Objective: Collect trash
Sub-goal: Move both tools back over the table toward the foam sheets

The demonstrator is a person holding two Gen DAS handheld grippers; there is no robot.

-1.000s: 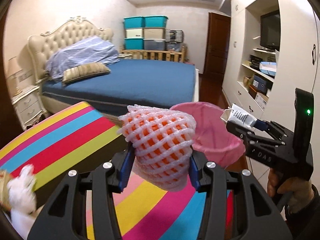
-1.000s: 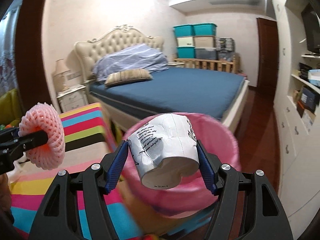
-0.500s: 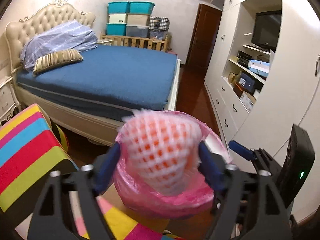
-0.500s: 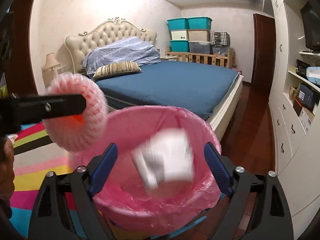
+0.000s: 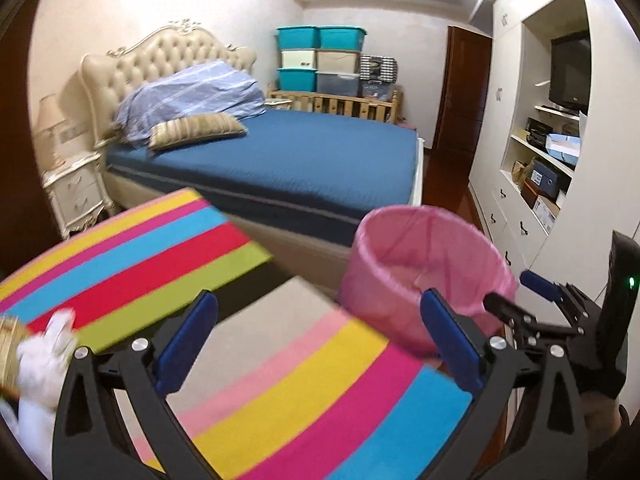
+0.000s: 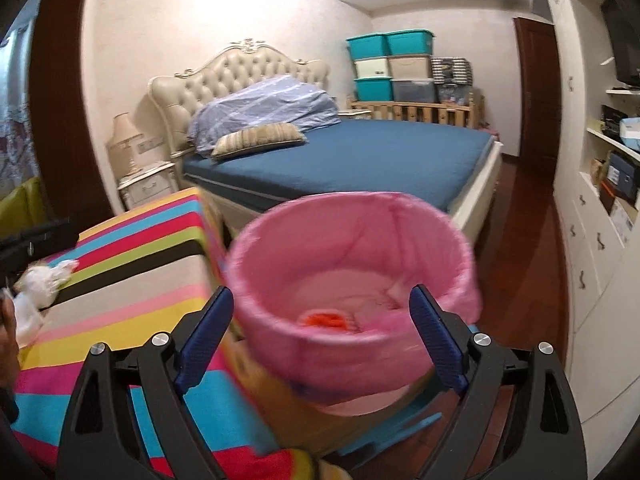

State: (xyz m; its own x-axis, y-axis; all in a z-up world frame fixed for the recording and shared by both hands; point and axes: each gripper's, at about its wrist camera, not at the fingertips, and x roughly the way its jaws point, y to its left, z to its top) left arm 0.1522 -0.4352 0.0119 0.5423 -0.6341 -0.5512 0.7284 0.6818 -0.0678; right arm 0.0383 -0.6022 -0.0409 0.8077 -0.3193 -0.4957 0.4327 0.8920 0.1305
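The left gripper (image 5: 320,336) is still spreading its jaws, nothing between them; the right gripper (image 6: 320,328) gapes empty above the pink-lined bin (image 6: 436,216) — foam net (image 6: 326,319) and crumpled paper lie inside, right of the striped table (image 5: 280,392).

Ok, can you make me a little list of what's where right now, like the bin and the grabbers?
bin: pink-lined trash bin, beside the striped table
in bin: something orange and pale bits, blurred
left gripper: jaws opening, nothing between them
right gripper: open, empty, facing the bin
left on table: white crumpled trash
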